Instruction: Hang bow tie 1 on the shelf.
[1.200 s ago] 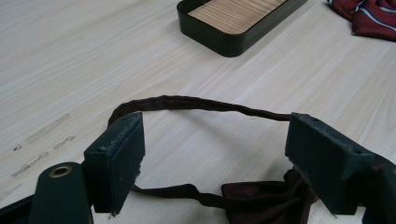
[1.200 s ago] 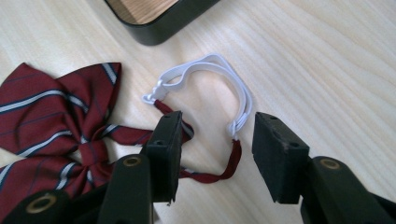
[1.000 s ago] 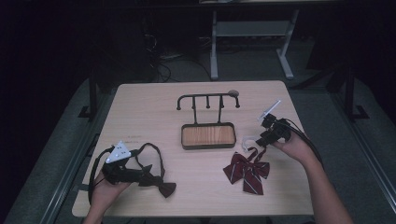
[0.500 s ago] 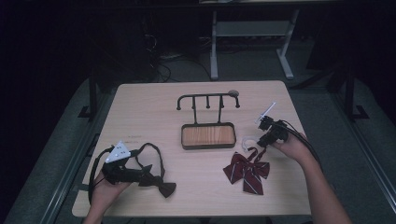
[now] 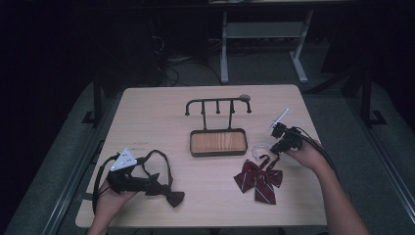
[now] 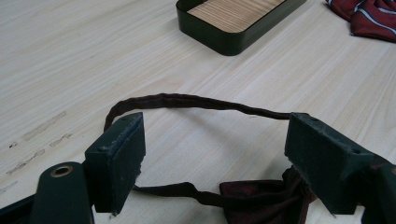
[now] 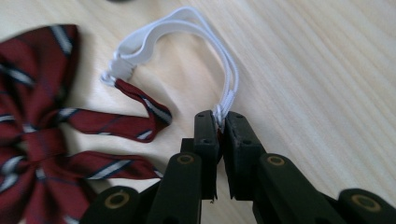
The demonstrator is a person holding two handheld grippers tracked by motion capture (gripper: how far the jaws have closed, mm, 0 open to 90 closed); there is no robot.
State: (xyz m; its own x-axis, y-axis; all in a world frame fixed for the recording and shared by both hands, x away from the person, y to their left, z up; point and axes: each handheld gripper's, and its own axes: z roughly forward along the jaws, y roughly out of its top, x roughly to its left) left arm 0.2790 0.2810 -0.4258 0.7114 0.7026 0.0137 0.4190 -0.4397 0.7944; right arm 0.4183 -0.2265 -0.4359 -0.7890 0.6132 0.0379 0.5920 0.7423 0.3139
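Note:
A dark bow tie [image 5: 166, 193] lies at the near left of the table, its strap [image 6: 187, 100] looped ahead of my left gripper [image 6: 212, 135]. That gripper [image 5: 149, 183] stands open, its jaws on either side of the dark bow tie [image 6: 261, 196] without closing on it. A red striped bow tie [image 5: 259, 178] lies at the near right. My right gripper [image 7: 222, 119] is shut on its white elastic band [image 7: 187, 23], close to the tabletop. In the high view the right gripper [image 5: 273, 149] sits just right of the elastic band [image 5: 258, 146]. The red bow tie [image 7: 32, 135] stays flat on the wood.
A dark tray with a wooden floor [image 5: 218, 154] stands mid-table, with a black rack of hooks [image 5: 218, 102] rising behind it. The tray's wall [image 6: 224, 39] is ahead of the left gripper. A metal stand [image 5: 264, 44] stands on the floor beyond the table.
The right hand has drifted very slightly toward the near edge, still gripping the elastic. The left gripper and dark bow tie have not moved.

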